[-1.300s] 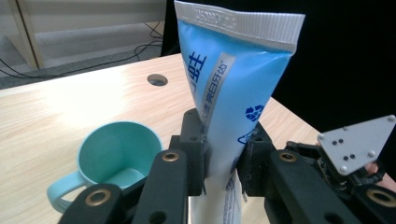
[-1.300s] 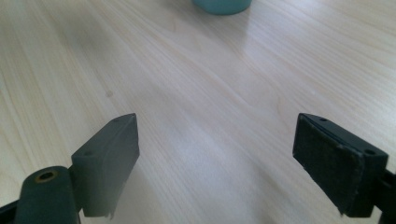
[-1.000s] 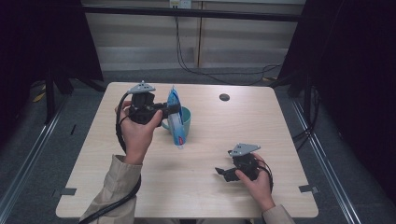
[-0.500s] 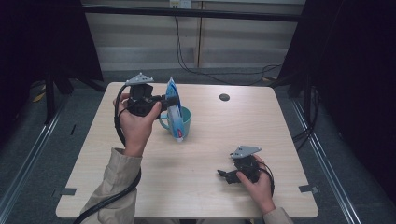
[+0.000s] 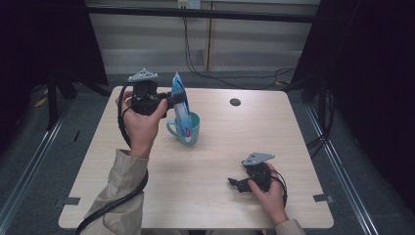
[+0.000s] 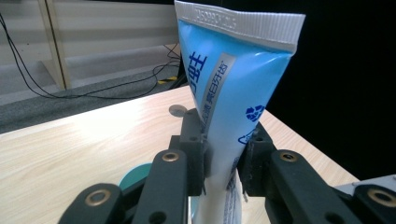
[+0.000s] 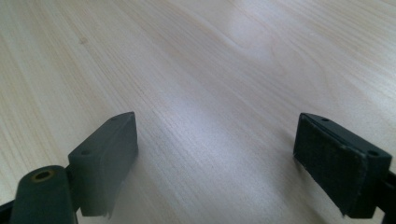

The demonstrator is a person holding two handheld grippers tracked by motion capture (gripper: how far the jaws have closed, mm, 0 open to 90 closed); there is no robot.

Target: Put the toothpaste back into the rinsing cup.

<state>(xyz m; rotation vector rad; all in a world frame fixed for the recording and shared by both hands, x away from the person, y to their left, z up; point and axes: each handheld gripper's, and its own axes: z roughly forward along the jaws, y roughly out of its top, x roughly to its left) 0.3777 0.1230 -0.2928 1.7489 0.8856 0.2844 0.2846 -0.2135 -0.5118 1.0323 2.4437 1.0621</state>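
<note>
Clamped in our left gripper (image 5: 175,102) is a blue toothpaste tube (image 5: 182,108), and in the upper left of the high view we see that gripper held level above the table (image 5: 215,196), our left hand (image 5: 139,122) wrapped around its body and its black cable looping down past the beige sleeve (image 5: 120,196). In the left gripper view our two black jaws press on the tube (image 6: 229,116) from both sides at the centre of the frame; its white crimped end stands at the top of the frame, tilted a little, and blue lettering runs down its face. Just below the gripper in the high view, the tube's lower end sits inside a teal mug (image 5: 186,129), whose handle points toward the left of the frame; a sliver of the mug's rim (image 6: 133,175) shows at the lower left in the left gripper view. Well apart, in the lower right of the high view, we rest our right gripper (image 5: 235,184) on the tabletop, its jaws pointing toward the left of the frame. In the right gripper view these jaws stand wide apart with nothing but bare wood (image 7: 210,93) between them. Near the table's far edge, upper centre of the high view, lies a small dark round disc (image 5: 235,102).
</note>
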